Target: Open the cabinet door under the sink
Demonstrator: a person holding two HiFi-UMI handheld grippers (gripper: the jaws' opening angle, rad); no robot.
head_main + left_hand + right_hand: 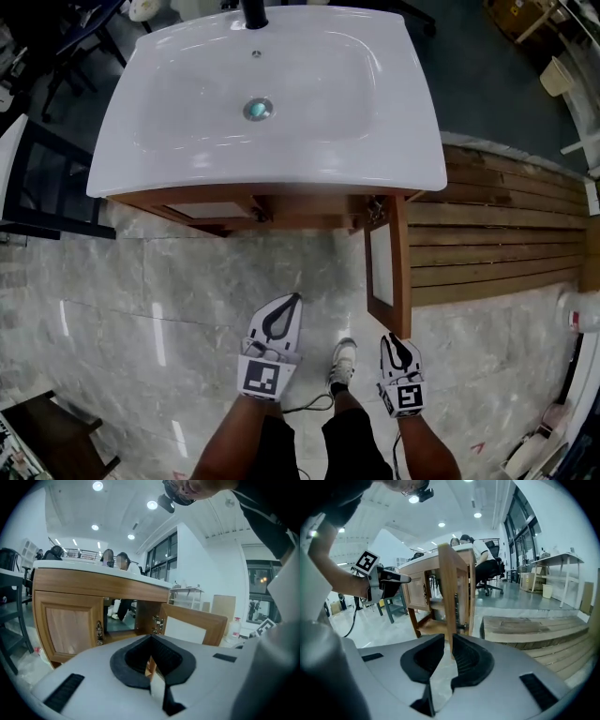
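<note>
Cabinet door (401,267), wood-framed with a pale panel, stands swung out at the right of the wooden cabinet under the white ceramic sink (169,150). In the head view it appears edge-on, the sink's rim hides the cabinet's inside, and the black tap (253,13) is cut off at the top. The right tool (392,339) is just at the door's free edge, jaws a narrow gap apart and pressing on nothing; whether it touches the wood cannot be told. The left tool (293,302) hangs over the grey marbled floor (141,309), jaws closed and empty.
</note>
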